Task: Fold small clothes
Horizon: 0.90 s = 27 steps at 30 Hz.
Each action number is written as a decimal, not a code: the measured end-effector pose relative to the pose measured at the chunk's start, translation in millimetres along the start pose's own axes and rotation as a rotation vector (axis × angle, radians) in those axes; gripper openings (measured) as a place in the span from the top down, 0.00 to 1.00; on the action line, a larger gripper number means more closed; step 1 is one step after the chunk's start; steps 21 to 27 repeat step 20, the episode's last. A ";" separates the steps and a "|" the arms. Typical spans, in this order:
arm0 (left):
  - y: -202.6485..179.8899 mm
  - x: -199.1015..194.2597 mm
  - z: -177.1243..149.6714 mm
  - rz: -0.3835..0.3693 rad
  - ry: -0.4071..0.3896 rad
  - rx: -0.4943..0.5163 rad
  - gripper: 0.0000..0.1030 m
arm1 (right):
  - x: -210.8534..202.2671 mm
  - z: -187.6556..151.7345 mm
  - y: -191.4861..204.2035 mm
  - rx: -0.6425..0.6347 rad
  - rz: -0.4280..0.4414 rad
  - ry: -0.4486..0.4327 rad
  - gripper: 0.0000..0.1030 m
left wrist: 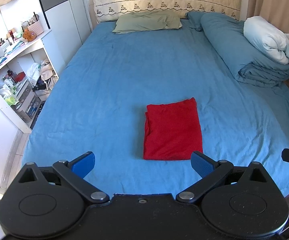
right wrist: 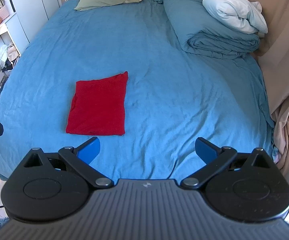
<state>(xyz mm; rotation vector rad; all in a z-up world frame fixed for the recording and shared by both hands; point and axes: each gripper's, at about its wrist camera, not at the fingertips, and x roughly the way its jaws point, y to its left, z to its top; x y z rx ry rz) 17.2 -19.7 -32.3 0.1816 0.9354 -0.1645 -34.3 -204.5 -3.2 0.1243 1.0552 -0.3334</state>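
Note:
A red garment (left wrist: 172, 130) lies folded into a flat rectangle on the blue bed sheet (left wrist: 108, 84); the right wrist view shows the same red garment (right wrist: 98, 106) left of centre. My left gripper (left wrist: 143, 165) hovers open just short of the garment's near edge, blue pads spread wide, nothing between them. My right gripper (right wrist: 147, 151) is open too, held over bare sheet to the right of the garment and nearer the bed's foot. Neither gripper touches the cloth.
A green pillow (left wrist: 148, 21) lies at the headboard. A rolled blue duvet (left wrist: 244, 54) with a white pillow (left wrist: 268, 40) on it fills the right side. White cluttered shelves (left wrist: 18, 74) stand left of the bed. A beige curtain (right wrist: 284, 60) hangs at the right.

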 end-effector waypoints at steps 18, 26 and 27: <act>3.3 -2.0 0.6 -0.012 -0.052 -0.012 0.00 | -0.6 1.3 3.2 -0.002 0.005 -0.010 0.00; 6.3 -1.5 0.2 -0.013 -0.050 -0.015 0.00 | -0.6 1.4 1.8 -0.004 0.006 -0.012 0.00; 6.3 -1.5 0.2 -0.013 -0.050 -0.015 0.00 | -0.6 1.4 1.8 -0.004 0.006 -0.012 0.00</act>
